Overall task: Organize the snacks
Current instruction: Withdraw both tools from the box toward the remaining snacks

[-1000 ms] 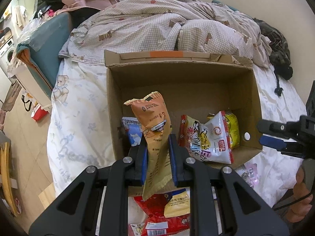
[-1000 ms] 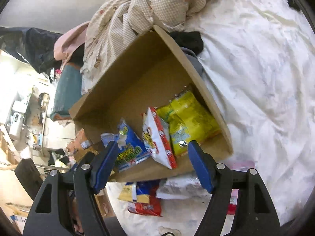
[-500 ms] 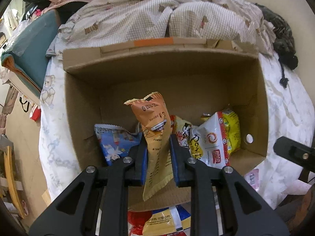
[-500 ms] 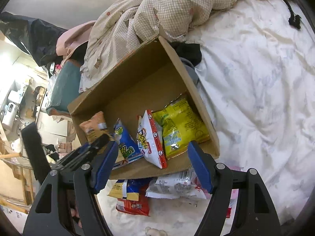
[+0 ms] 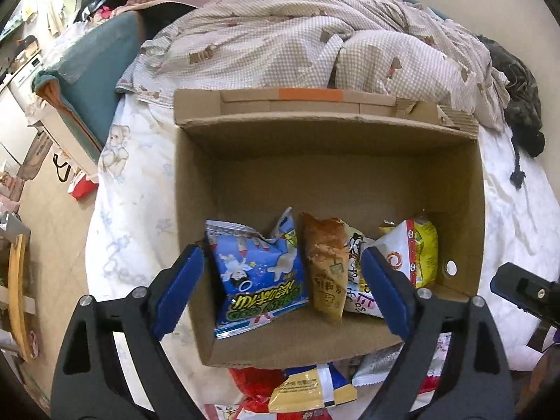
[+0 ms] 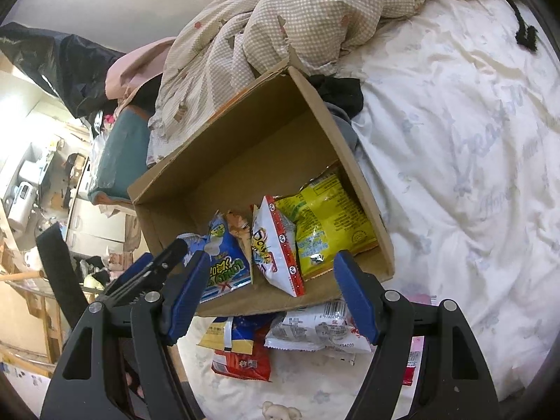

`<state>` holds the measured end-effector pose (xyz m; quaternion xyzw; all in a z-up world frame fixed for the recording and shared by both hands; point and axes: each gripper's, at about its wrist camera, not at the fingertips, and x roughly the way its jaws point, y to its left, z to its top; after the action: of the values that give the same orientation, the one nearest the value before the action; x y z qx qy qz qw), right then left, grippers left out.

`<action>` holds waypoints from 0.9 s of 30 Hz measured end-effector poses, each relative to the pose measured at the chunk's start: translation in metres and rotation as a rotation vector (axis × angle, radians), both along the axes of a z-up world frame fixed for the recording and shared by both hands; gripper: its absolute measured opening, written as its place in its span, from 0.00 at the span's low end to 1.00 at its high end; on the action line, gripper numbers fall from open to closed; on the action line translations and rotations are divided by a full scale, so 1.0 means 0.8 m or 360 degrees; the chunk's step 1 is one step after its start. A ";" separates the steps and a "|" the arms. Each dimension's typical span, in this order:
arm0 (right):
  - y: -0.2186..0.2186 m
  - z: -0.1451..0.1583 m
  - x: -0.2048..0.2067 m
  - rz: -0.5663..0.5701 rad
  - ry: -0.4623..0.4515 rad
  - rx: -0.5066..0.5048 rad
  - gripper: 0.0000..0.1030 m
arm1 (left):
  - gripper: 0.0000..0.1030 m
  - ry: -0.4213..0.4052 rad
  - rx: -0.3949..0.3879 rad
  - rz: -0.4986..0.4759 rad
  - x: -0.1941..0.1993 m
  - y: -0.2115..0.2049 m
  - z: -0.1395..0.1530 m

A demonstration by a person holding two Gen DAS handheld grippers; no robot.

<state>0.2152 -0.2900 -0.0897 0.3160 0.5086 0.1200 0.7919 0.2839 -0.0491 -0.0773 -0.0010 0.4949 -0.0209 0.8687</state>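
Orange packet (image 5: 323,266) is out of our left gripper (image 5: 280,290), whose jaws now gape wide at 6 o'clock; it stands in the cardboard box (image 5: 196,189) between blue bag (image 5: 257,273) and white bag (image 5: 392,262). Right gripper (image 6: 267,294) wide, empty. Loose packets (image 6: 241,353) remain outside.

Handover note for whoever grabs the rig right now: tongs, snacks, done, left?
Left tongs: open, empty, at the cardboard box mouth.
Right tongs: open, empty, near the box front.
In the box, standing in a row: blue bag, orange bag, white-red bag, yellow bag.
Left: the loose packets on the bed in front of the box, including the red packet and white packet.
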 end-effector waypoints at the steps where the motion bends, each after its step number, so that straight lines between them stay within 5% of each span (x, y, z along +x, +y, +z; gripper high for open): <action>1: 0.001 0.000 0.000 0.0004 -0.0003 -0.0006 0.74 | 0.87 -0.0013 -0.0005 0.0006 -0.002 0.002 0.004; 10: 0.013 0.021 -0.018 0.0060 -0.0154 -0.0114 0.74 | 0.87 -0.0143 -0.0086 0.0045 -0.034 0.024 0.039; 18: 0.024 0.050 -0.057 0.0101 -0.0355 -0.0278 0.91 | 0.95 -0.0224 -0.0103 -0.0003 -0.086 0.040 0.061; 27: 0.027 0.048 -0.102 0.0110 -0.0331 -0.0400 0.92 | 0.95 -0.0234 -0.0146 0.0002 -0.144 0.061 0.065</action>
<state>0.1335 -0.2683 -0.0515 0.1828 0.4453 0.1146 0.8690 0.1684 -0.0002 -0.0254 -0.0394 0.4283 -0.0431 0.9018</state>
